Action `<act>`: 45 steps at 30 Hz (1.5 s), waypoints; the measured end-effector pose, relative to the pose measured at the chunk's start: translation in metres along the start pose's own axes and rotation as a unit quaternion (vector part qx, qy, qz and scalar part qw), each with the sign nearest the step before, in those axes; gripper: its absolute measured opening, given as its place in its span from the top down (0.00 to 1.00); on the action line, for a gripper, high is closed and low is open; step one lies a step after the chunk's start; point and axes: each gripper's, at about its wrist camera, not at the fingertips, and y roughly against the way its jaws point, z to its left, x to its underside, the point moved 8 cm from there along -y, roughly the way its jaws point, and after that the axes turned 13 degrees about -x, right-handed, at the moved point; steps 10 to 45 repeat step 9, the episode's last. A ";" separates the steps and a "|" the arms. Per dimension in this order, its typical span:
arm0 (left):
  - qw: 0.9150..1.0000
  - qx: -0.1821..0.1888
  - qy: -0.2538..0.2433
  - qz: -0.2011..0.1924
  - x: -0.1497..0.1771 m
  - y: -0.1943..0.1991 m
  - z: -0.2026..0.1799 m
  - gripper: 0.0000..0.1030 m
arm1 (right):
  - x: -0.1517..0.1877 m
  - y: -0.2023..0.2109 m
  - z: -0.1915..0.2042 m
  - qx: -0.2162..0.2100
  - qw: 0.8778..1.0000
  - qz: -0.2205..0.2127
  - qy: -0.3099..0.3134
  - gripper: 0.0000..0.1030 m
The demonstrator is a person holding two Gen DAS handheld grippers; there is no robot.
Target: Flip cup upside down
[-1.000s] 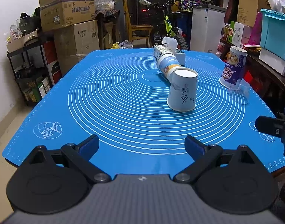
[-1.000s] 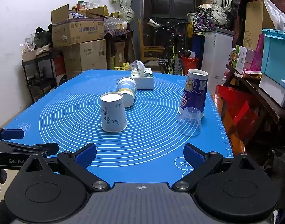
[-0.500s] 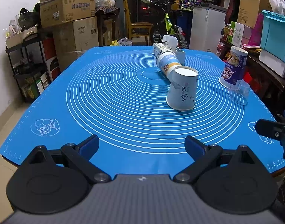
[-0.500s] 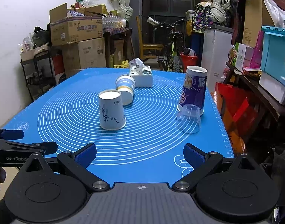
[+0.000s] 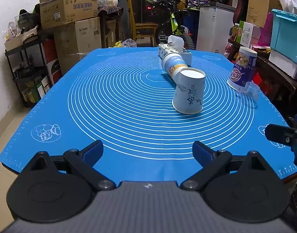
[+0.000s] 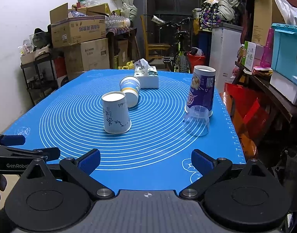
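Observation:
A white paper cup with dark ink drawings (image 5: 189, 93) (image 6: 116, 114) stands upside down on the blue mat. Behind it a white cup with blue and yellow bands (image 5: 172, 65) (image 6: 130, 90) lies on its side. A tall purple cup (image 5: 241, 69) (image 6: 201, 89) stands upside down at the right, with a clear plastic cup (image 5: 249, 95) (image 6: 197, 122) upside down in front of it. My left gripper (image 5: 147, 151) and right gripper (image 6: 145, 161) are both open and empty, near the mat's front edge, well short of the cups.
A tissue box (image 5: 174, 50) (image 6: 147, 75) sits at the far side of the blue mat (image 5: 109, 101). Cardboard boxes (image 6: 78, 29), shelves, a bicycle, a white cabinet (image 6: 224, 52) and teal bins (image 5: 286, 33) crowd around the table.
Both grippers stay open; the views shift only slightly, the left one drifting a little. The cups have not moved.

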 end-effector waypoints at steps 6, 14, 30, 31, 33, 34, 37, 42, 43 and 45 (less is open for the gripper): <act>1.000 -0.002 0.000 -0.001 -0.001 0.000 0.000 0.05 | 0.000 0.000 0.000 0.000 1.000 0.000 0.000 0.03; 1.000 -0.002 0.000 -0.002 -0.001 0.000 0.001 0.05 | 0.000 0.000 0.000 0.000 1.000 0.000 0.000 0.03; 1.000 -0.002 0.000 -0.002 -0.001 0.000 0.001 0.05 | 0.000 0.000 0.000 0.000 1.000 0.000 0.000 0.03; 1.000 -0.002 0.000 -0.002 -0.001 0.000 0.001 0.05 | 0.000 0.000 0.000 0.000 1.000 0.000 0.000 0.03; 1.000 -0.002 0.000 -0.002 -0.001 0.000 0.001 0.05 | 0.000 0.000 0.000 0.000 1.000 0.000 0.000 0.03; 1.000 -0.002 0.000 -0.002 -0.001 0.000 0.001 0.05 | 0.000 0.000 0.000 0.000 1.000 0.000 0.000 0.03; 1.000 -0.002 0.000 -0.002 -0.001 0.000 0.001 0.05 | 0.000 0.000 0.000 0.000 1.000 0.000 0.000 0.03; 1.000 -0.002 0.000 -0.002 -0.001 0.000 0.001 0.05 | 0.000 0.000 0.000 0.000 1.000 0.000 0.000 0.03; 1.000 -0.002 0.000 -0.002 -0.001 0.000 0.001 0.05 | 0.000 0.000 0.000 0.000 1.000 0.000 0.000 0.03; 1.000 -0.002 0.000 -0.002 -0.001 0.000 0.001 0.05 | 0.000 0.000 0.000 0.000 1.000 0.000 0.000 0.03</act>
